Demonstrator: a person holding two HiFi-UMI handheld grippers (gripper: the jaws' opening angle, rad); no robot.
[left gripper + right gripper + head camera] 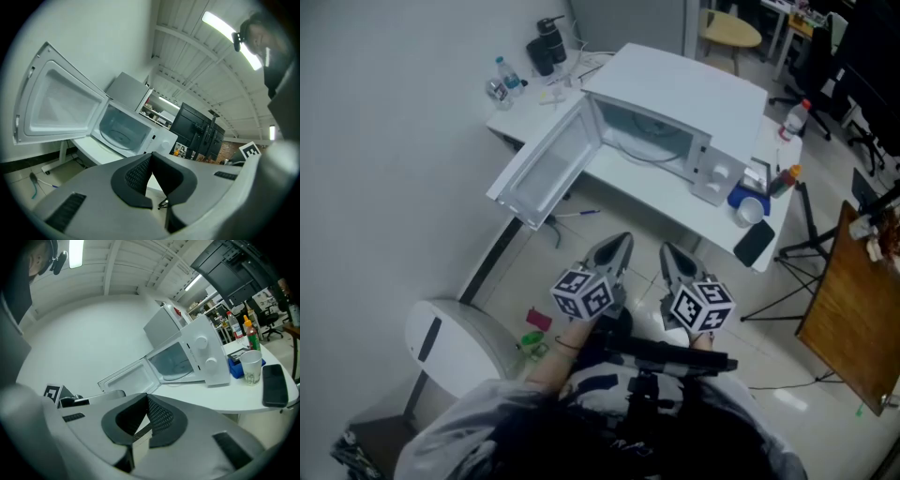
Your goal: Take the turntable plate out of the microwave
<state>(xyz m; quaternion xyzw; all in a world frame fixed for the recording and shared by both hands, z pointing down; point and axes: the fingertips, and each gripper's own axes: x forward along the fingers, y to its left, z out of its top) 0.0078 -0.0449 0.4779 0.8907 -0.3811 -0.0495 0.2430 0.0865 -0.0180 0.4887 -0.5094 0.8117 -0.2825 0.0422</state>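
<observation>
At eight o'clock in the head view a white round stool (450, 342) is standing on the floor. Toward eleven o'clock a clear bottle (508, 77) and a black container (546, 47) are standing on the far corner of the white table (619, 180). The microwave (689, 89) is sitting on that table, at twelve o'clock from both tools. Its door (546, 169) is hanging wide open toward nine o'clock. The turntable plate (652, 142) is lying flat on the floor of the open cavity, and it is also showing in the left gripper view (121, 136) and the right gripper view (180, 366). The left gripper (623, 240) is pointing toward twelve o'clock, well apart from the microwave. Its jaws are pressing together with nothing between them, as its own view is showing (151, 161). The right gripper (667, 250) is hovering just beside it at three o'clock. Its jaws are likewise pressing together on nothing (146, 400). At four o'clock from the microwave a blue box (739, 197) and a cup (751, 211) are standing side by side. A black phone (755, 242) is lying flat near the table's edge. At the four o'clock rim of the head view a wooden board (848, 300) is standing beside the table.
</observation>
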